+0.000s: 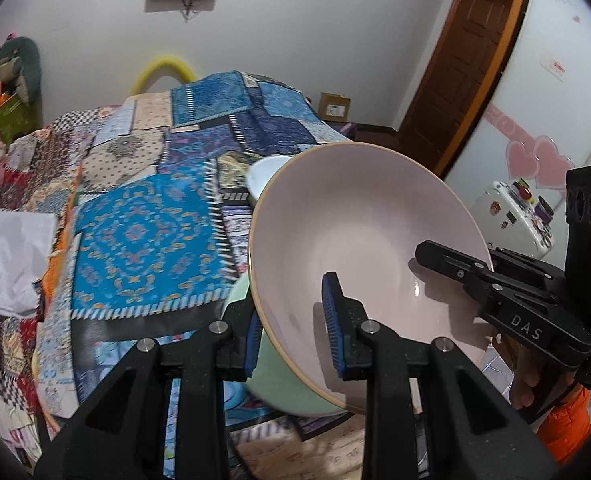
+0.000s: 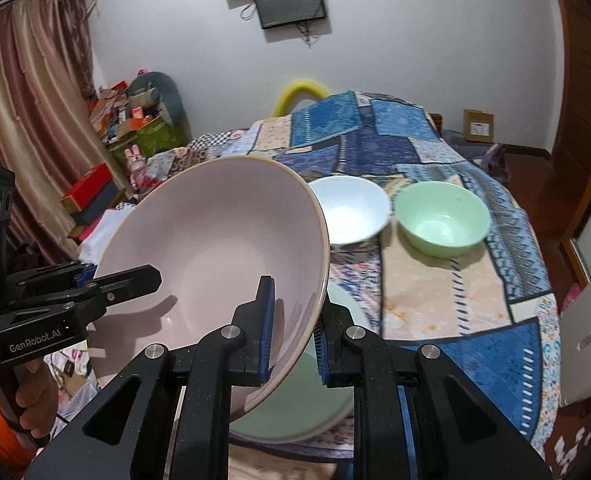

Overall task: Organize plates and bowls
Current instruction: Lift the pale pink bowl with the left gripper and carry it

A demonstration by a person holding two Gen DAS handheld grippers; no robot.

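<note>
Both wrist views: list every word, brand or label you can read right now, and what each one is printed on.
"DAS" – on the black body of the right gripper, seen in the left wrist view.
"GenRobot.AI" – on the black body of the left gripper, seen in the right wrist view.
Label on the cardboard box by the far wall: too small to read.
Wall screen: blurred, nothing legible.

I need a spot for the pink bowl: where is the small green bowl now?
In the right wrist view the small green bowl stands on the patchwork cloth, right of centre, just right of the white bowl.
</note>
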